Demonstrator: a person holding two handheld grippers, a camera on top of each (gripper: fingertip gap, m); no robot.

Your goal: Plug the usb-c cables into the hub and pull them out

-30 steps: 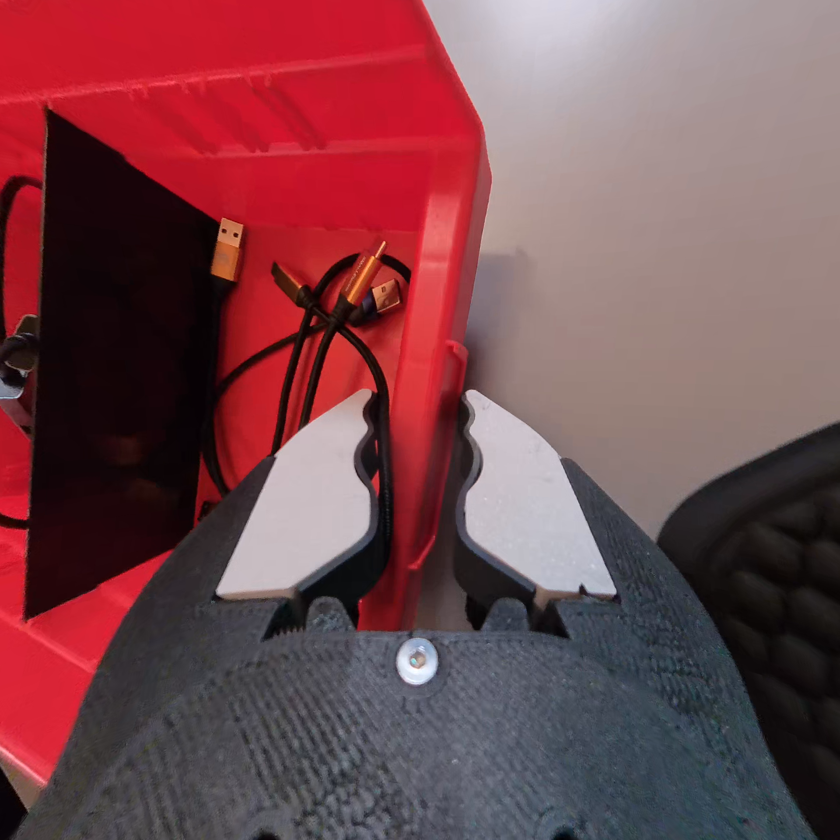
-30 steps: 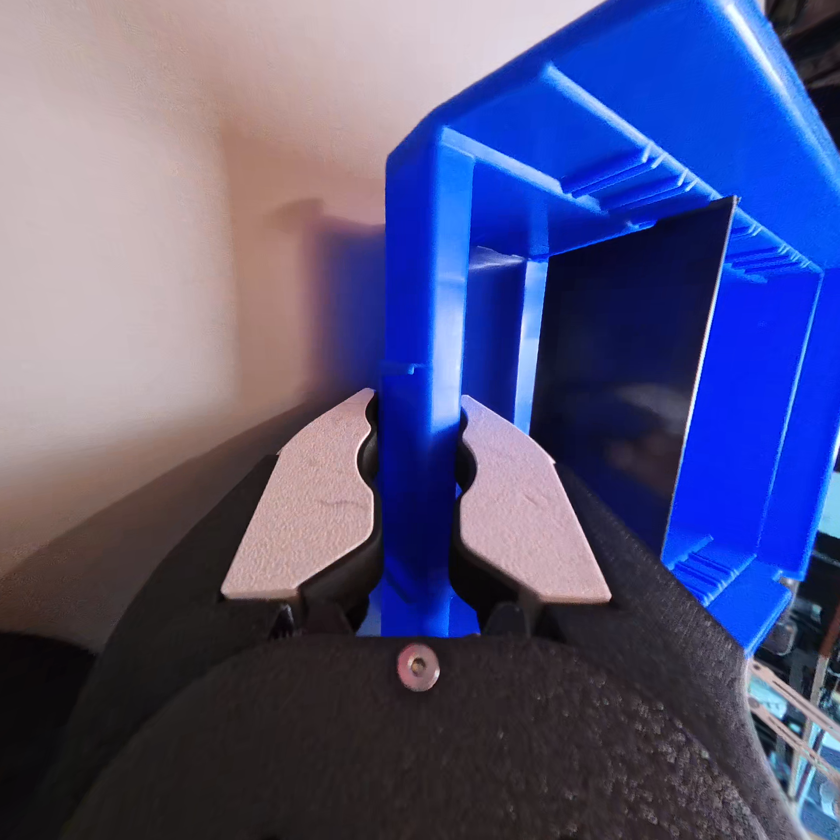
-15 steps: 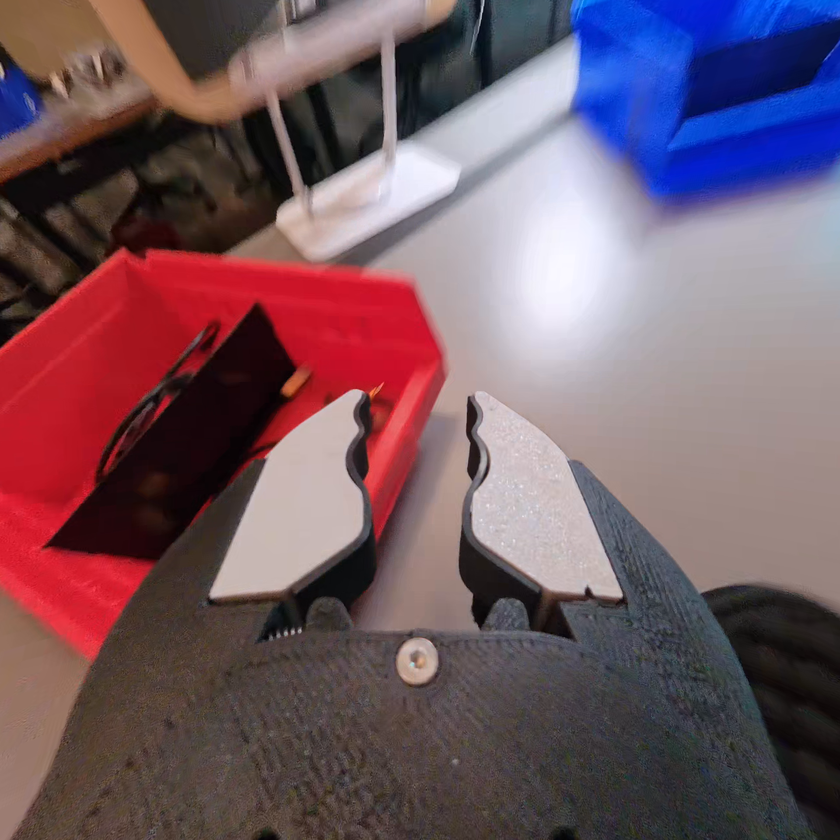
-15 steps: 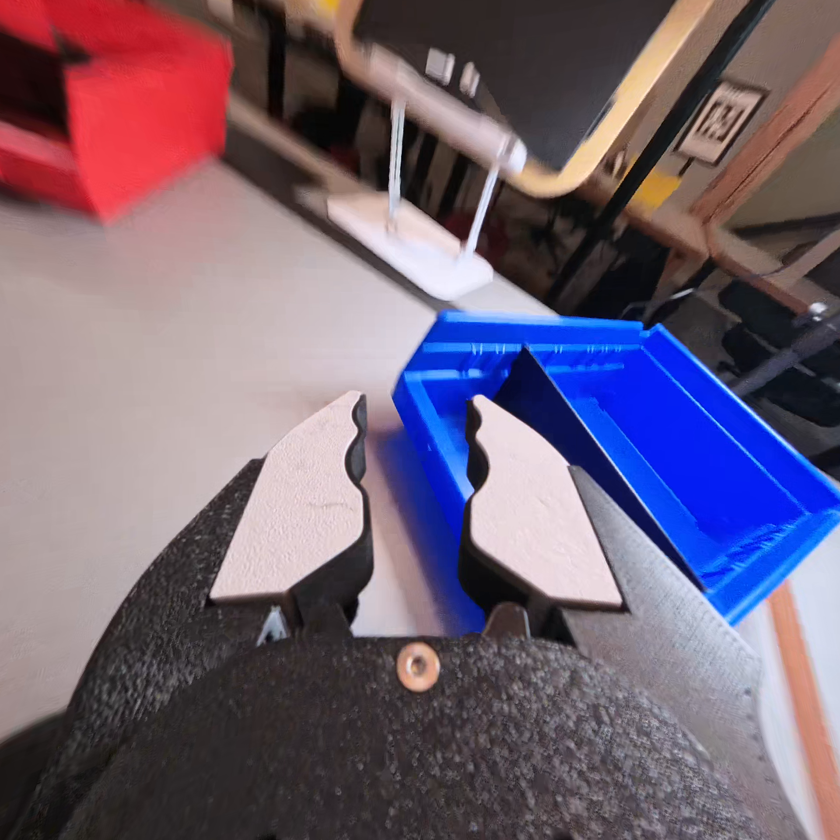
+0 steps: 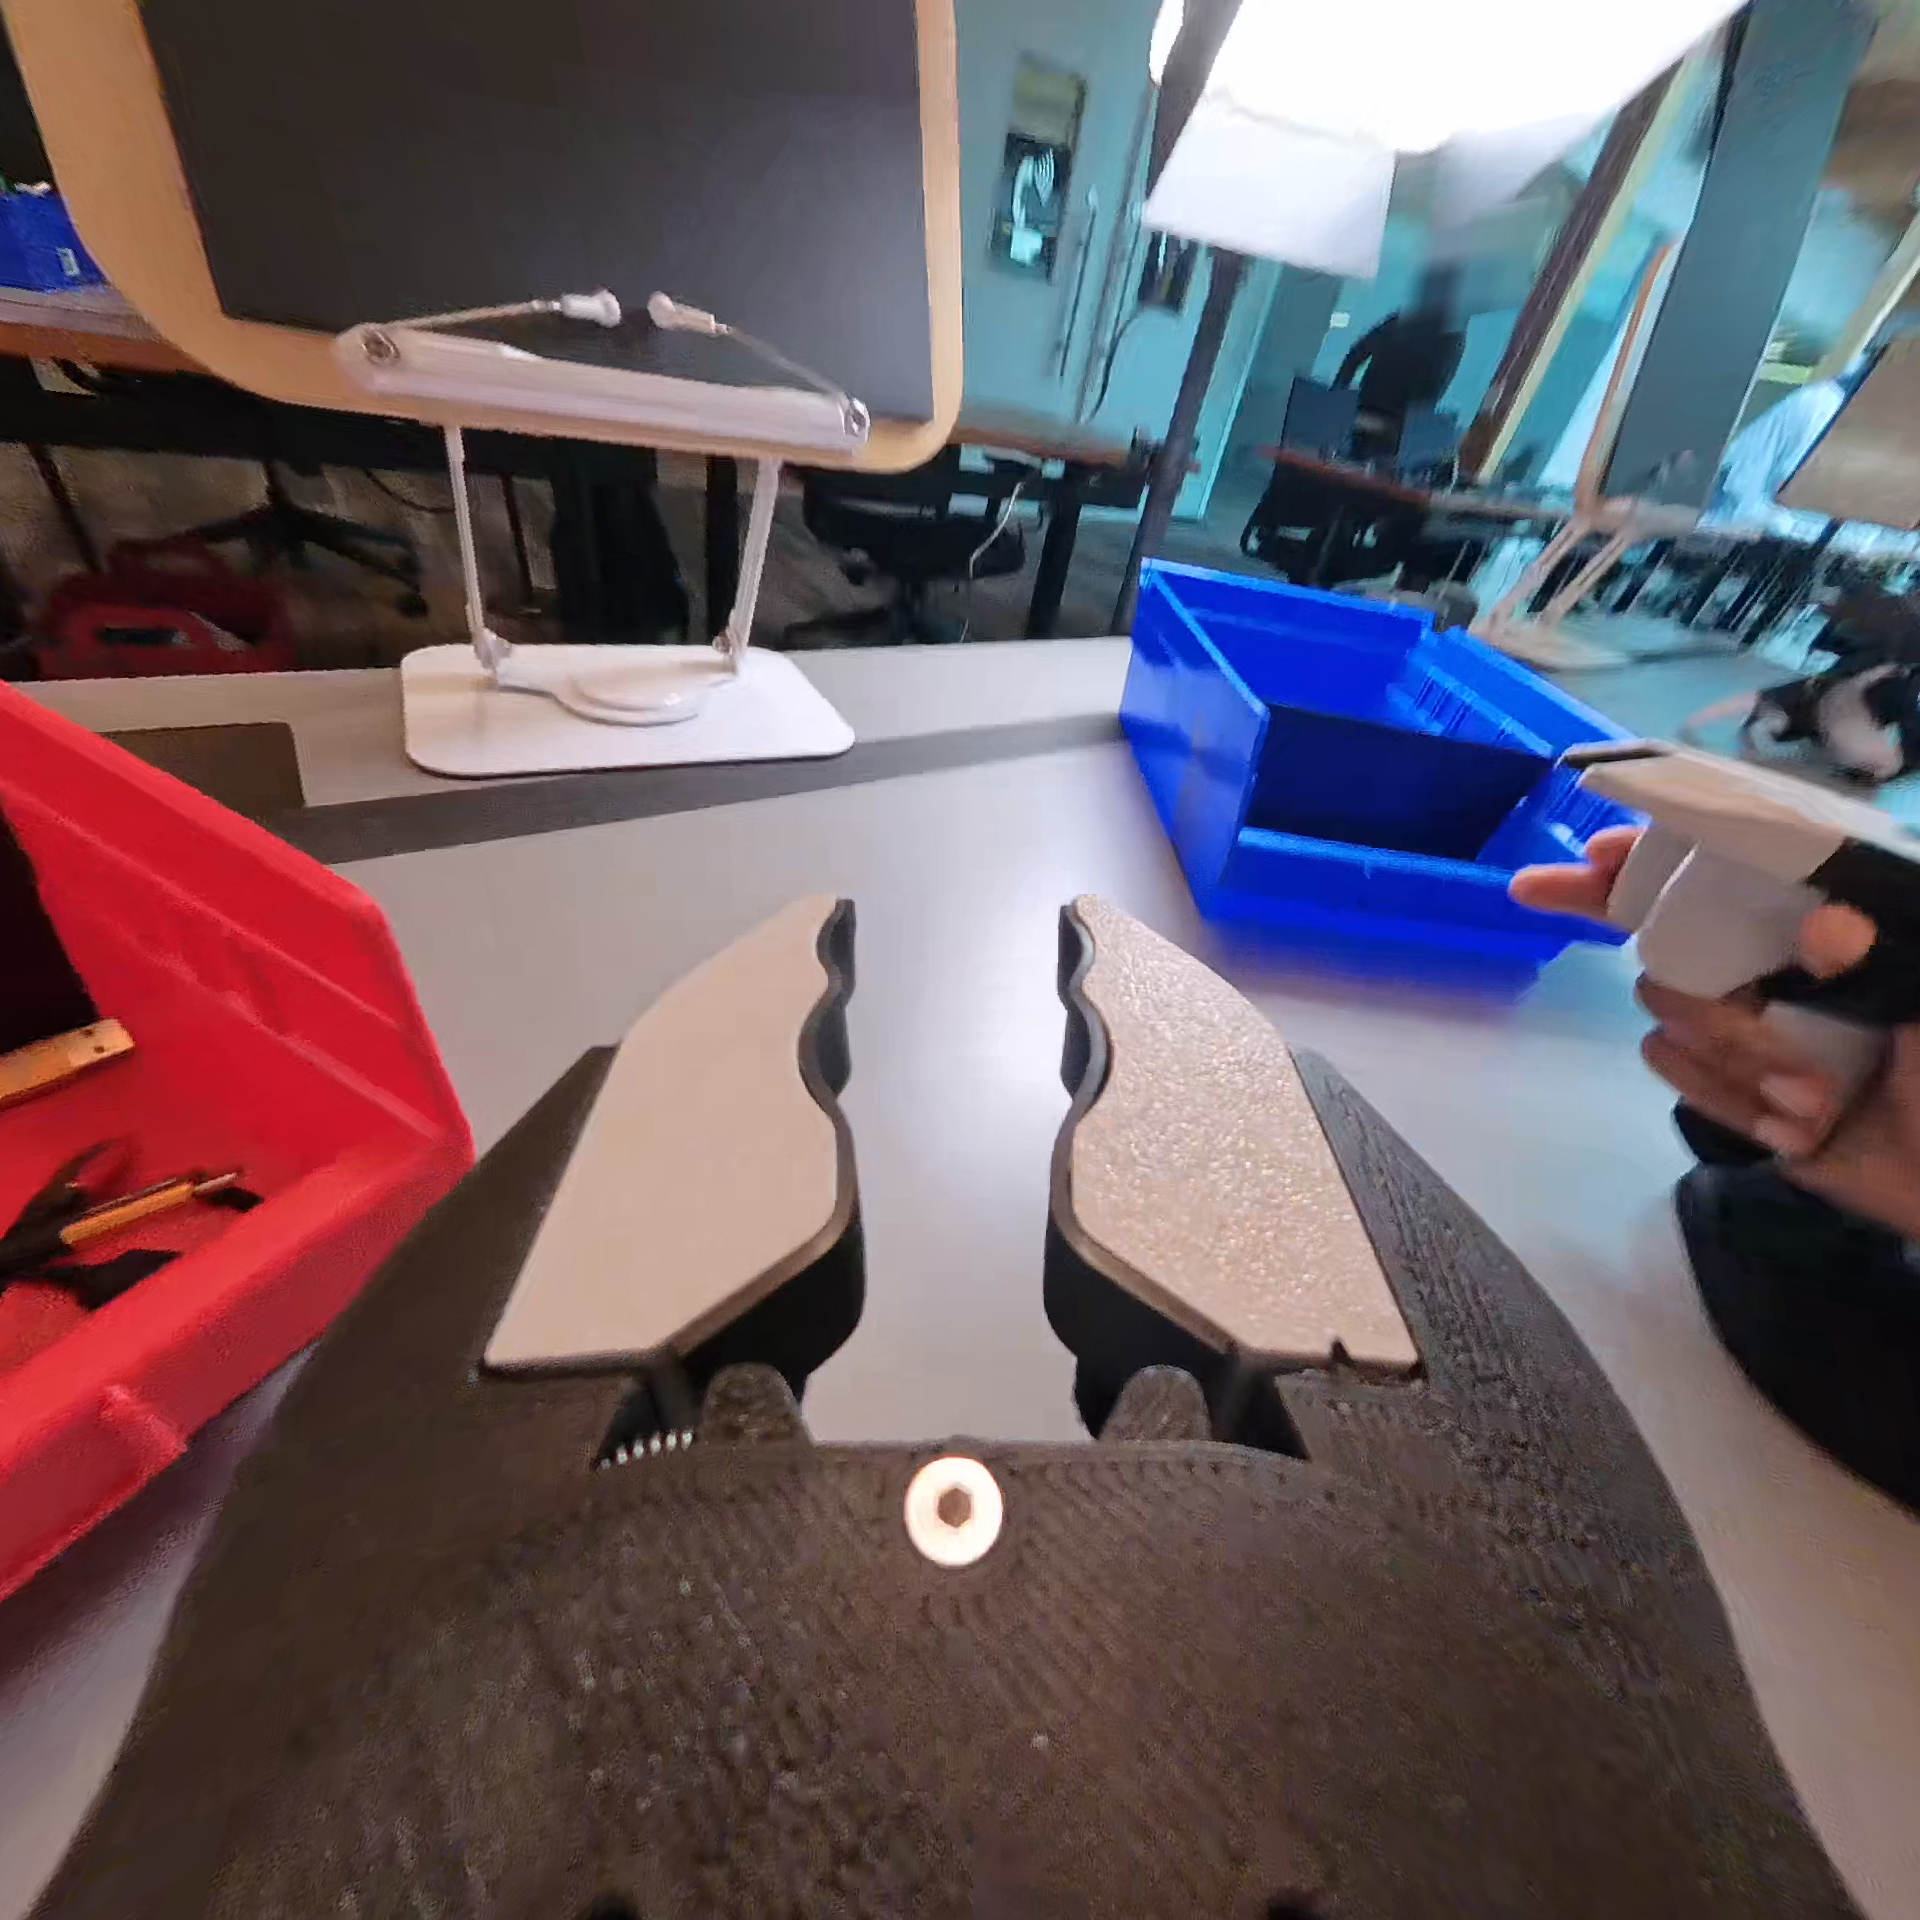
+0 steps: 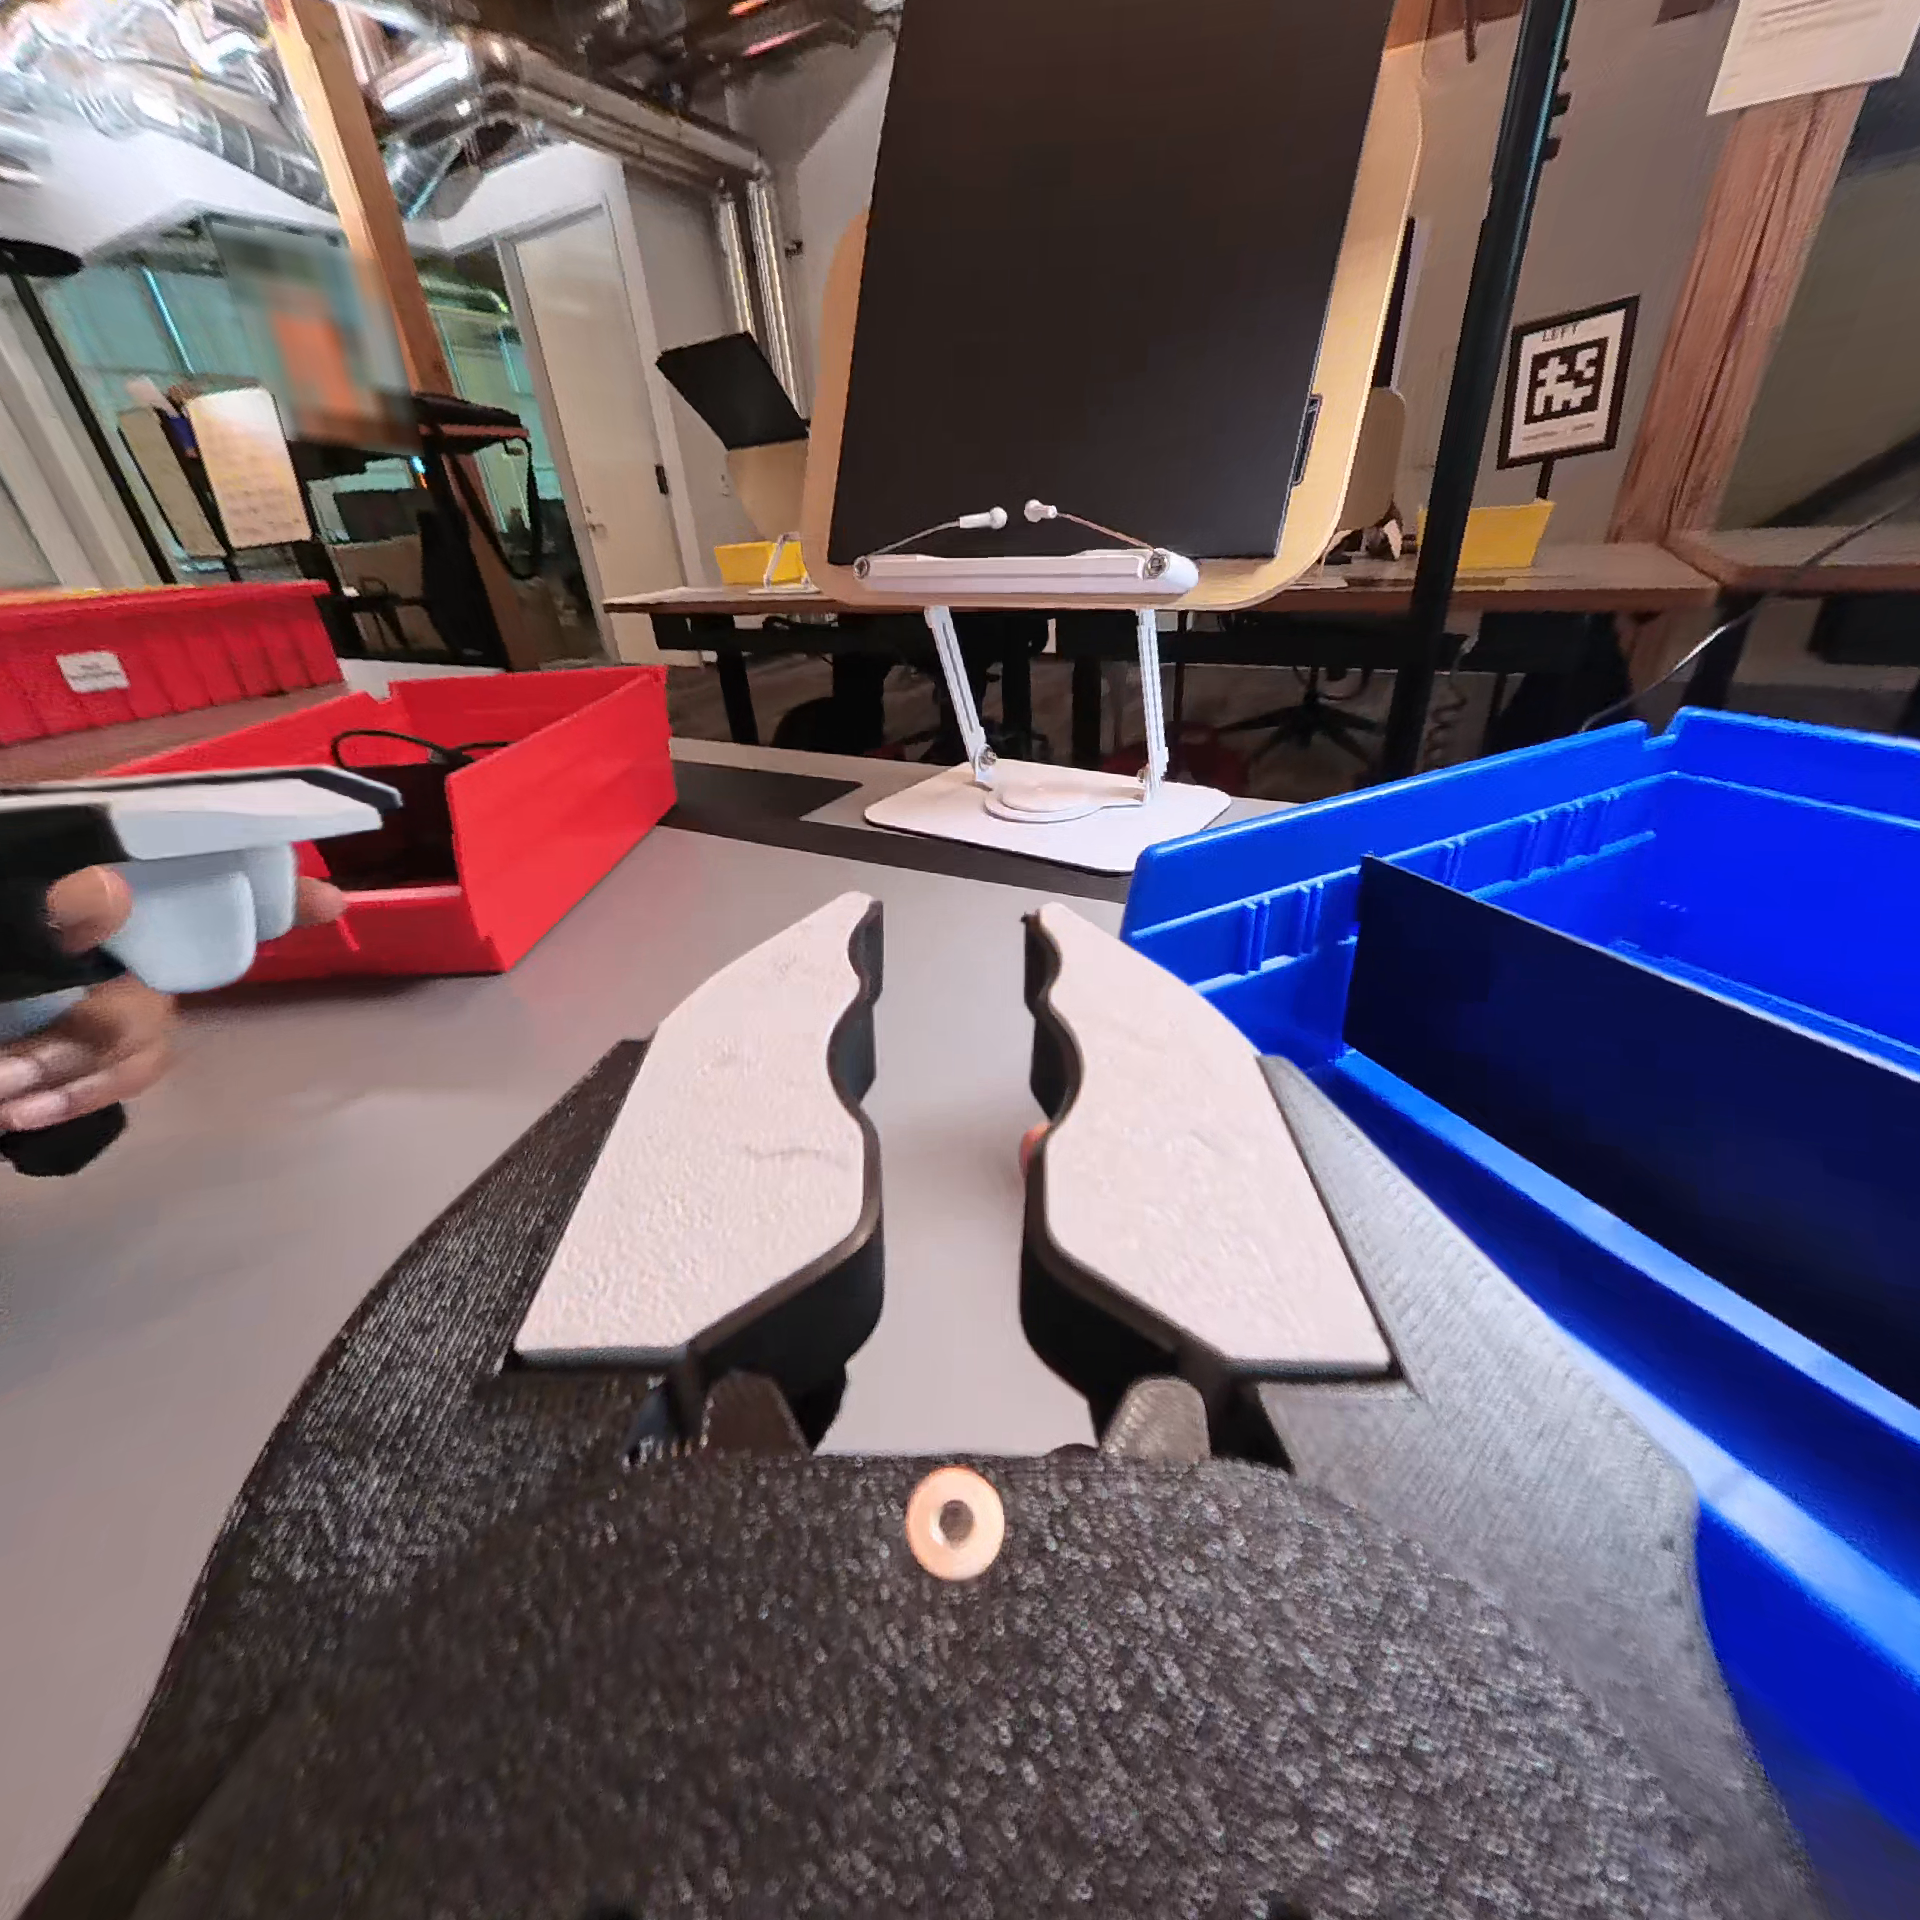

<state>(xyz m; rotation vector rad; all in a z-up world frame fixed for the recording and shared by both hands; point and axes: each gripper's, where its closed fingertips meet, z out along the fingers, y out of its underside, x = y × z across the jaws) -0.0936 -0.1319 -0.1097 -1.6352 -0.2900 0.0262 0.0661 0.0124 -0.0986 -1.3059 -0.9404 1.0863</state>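
Observation:
My left gripper (image 5: 956,930) is open and empty above the grey table, to the right of a red bin (image 5: 239,997). Black USB cables with gold plugs (image 5: 135,1205) lie in that bin. My right gripper (image 6: 954,935) is open and empty, to the left of a blue bin (image 6: 1226,894) with a black divider (image 6: 1579,1049). The right gripper (image 5: 1621,774), held in a hand, also shows in the left wrist view in front of the blue bin (image 5: 1195,727). The left gripper (image 6: 353,805) shows in the right wrist view before the red bin (image 6: 561,790). I see no hub.
A white tablet stand (image 6: 1049,805) with a dark screen stands at the table's far edge between the bins; it also shows in the left wrist view (image 5: 623,717). The grey table top (image 5: 956,810) lies between the bins. Desks and chairs stand behind.
My left gripper came off the red bin's wall and my right gripper let go of the blue bin's wall. Both opened, pulled back and tilted up to face across the table.

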